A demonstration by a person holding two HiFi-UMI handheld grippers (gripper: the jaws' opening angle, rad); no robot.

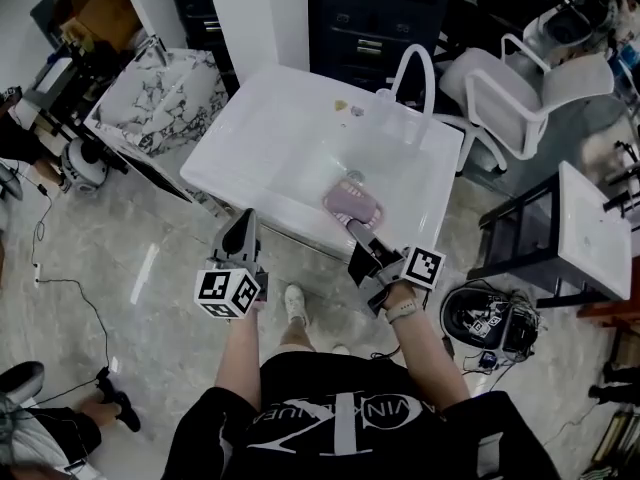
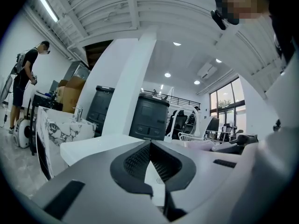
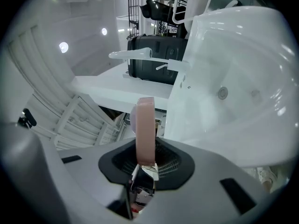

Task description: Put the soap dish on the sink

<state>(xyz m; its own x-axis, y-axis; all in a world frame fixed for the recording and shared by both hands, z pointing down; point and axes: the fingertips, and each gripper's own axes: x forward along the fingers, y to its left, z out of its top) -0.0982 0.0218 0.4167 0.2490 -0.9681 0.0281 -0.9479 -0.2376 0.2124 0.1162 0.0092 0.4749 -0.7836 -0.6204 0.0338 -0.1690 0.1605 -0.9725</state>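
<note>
"What sort of place was it?"

"A workshop or test lab. A white sink [image 1: 290,138], a marbled washbasin [image 1: 165,103] and another white basin [image 1: 592,230] stood free on a polished stone floor [image 1: 150,268]."

"What else showed it?"

"White office chairs [image 1: 520,93], dark cabinets [image 1: 385,13], cardboard boxes [image 2: 69,96], cables [image 1: 62,282] trailing over the floor, and recessed lights [image 2: 167,75] in a high ceiling."

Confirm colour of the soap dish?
Pale pink soap dish, clearest in the right gripper view.

Two claws [image 1: 243,233] [image 1: 362,240], one pink soap dish [image 1: 352,206], one white sink [image 1: 250,148], one marbled sink [image 1: 165,98]
</note>
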